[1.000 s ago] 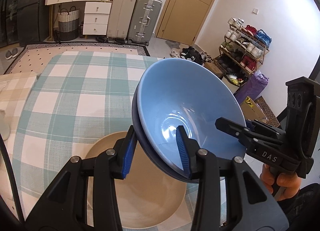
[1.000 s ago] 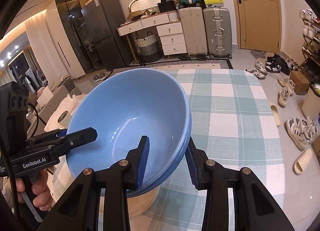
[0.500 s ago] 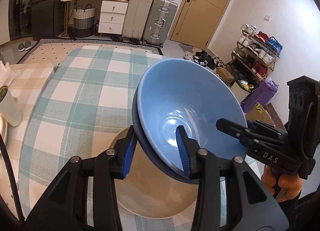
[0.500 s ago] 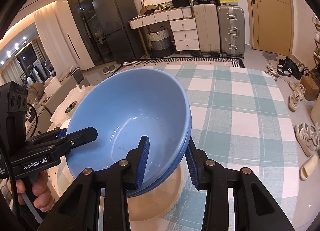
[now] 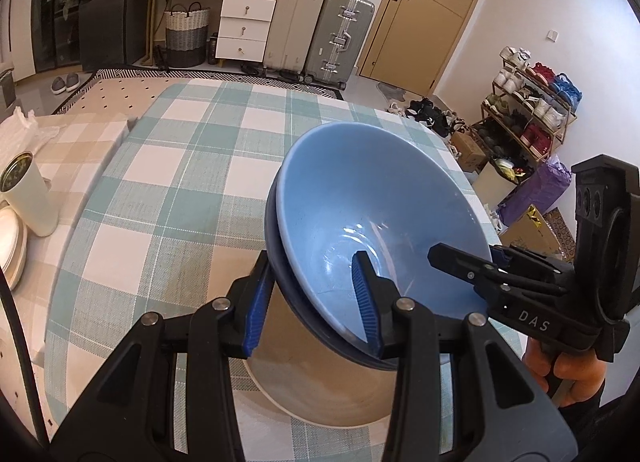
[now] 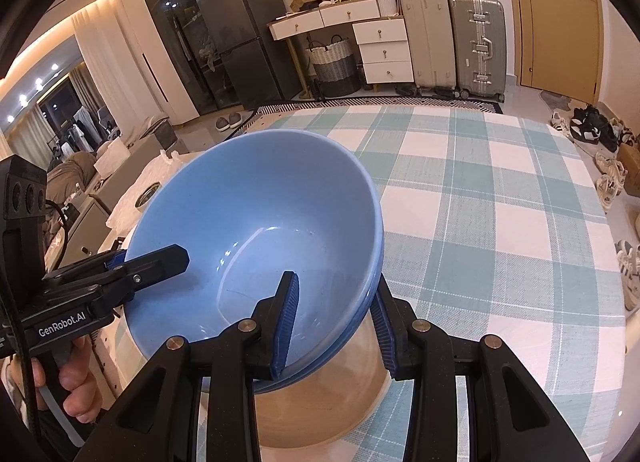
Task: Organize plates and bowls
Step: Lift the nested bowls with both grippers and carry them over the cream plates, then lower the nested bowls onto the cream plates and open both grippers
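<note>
**Blue bowls held over the beige plate**

Left wrist view: the blue bowls (image 5: 372, 230), two nested, hang tilted over the beige plate (image 5: 320, 382). The left gripper (image 5: 312, 302) pinches their near rim, and the right gripper (image 5: 472, 274) clamps the opposite rim.

Right wrist view: the right gripper (image 6: 332, 318) grips the rim above the plate (image 6: 320, 414). The bowls look already stacked; setting them down on the plate seems left.

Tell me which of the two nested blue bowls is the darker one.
The outer, lower bowl is darker: only its navy rim shows beneath the light blue inner bowl nested in it. Both grippers clamp the pair above the beige plate.
</note>
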